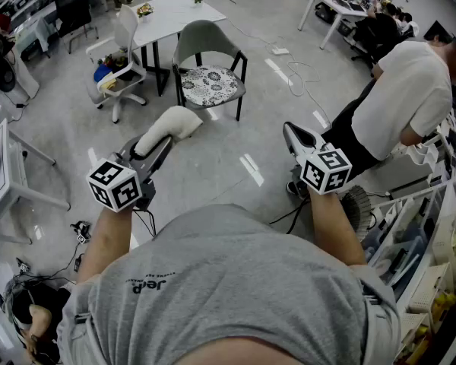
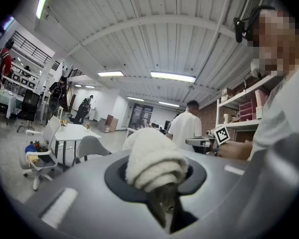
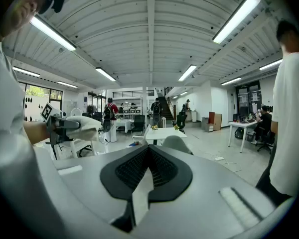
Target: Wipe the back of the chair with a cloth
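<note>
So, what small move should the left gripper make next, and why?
Probably carry the left gripper forward to the chair back. It is already shut on the cloth, but the chair back stands well ahead, not touched. The right gripper is shut and empty.

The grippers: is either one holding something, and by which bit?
The left gripper pinches the white cloth by one bunched end. The right gripper holds nothing.

I hold two grippers: left gripper [image 1: 153, 144], right gripper [image 1: 292, 134]. One white cloth [image 1: 176, 121]. Upper frame: two chairs, grey armchair [image 1: 205, 40], white swivel chair [image 1: 125, 29]; one white table [image 1: 171, 14].
</note>
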Demonstrator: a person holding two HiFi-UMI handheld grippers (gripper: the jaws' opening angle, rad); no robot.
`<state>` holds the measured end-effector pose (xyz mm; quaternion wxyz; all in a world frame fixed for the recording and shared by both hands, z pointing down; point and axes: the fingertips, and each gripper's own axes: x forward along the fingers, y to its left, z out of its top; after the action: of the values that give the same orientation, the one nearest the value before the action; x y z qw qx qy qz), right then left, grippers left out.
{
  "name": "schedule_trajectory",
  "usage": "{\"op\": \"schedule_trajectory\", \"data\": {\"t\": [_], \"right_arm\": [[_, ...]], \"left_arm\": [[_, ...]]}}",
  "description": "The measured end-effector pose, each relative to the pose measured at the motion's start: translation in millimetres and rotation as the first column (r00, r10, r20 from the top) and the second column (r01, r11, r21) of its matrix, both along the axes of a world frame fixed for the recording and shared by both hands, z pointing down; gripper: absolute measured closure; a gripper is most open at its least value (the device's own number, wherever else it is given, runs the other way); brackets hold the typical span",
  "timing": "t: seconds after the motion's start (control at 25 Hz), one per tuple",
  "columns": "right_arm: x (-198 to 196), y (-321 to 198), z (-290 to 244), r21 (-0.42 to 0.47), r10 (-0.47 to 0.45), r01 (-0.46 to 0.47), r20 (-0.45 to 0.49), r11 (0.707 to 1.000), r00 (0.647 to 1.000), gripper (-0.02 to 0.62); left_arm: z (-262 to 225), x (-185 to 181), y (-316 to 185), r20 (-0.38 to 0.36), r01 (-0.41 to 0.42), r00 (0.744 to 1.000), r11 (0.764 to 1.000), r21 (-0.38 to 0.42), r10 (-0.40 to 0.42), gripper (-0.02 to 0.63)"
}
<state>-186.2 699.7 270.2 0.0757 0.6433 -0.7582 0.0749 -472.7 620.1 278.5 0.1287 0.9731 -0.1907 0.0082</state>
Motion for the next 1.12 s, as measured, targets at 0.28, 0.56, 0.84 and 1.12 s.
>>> {"op": "schedule_trajectory", "data": {"t": [0.28, 0.56, 0.84, 1.12], "right_arm": [[11, 0, -3, 0.007, -0.002, 0.002, -0.005, 1.0, 1.0, 0.593], [38, 5, -7, 0.004, 0.016, -0.016, 0.002, 1.0, 1.0, 0.592], [76, 25, -1, -0.002, -0.016, 0.016, -0.007, 1.0, 1.0, 0.592], [111, 35, 9, -0.005, -0.04, 0.04, 0.021, 0.999, 0.999, 0.592]], "left_arm": [[-1, 12, 1, -0.001, 0.0, 1.0, 1.0, -0.002, 0.0, 0.462], [-5, 34, 7, -0.001, 0.014, 1.0, 1.0, 0.001, -0.014, 0.462], [-3, 75, 26, -0.007, 0.042, 0.999, 0.999, -0.004, -0.042, 0.462], [5, 120, 44, -0.006, 0.041, 0.999, 0.999, -0.036, -0.041, 0.462]]}}
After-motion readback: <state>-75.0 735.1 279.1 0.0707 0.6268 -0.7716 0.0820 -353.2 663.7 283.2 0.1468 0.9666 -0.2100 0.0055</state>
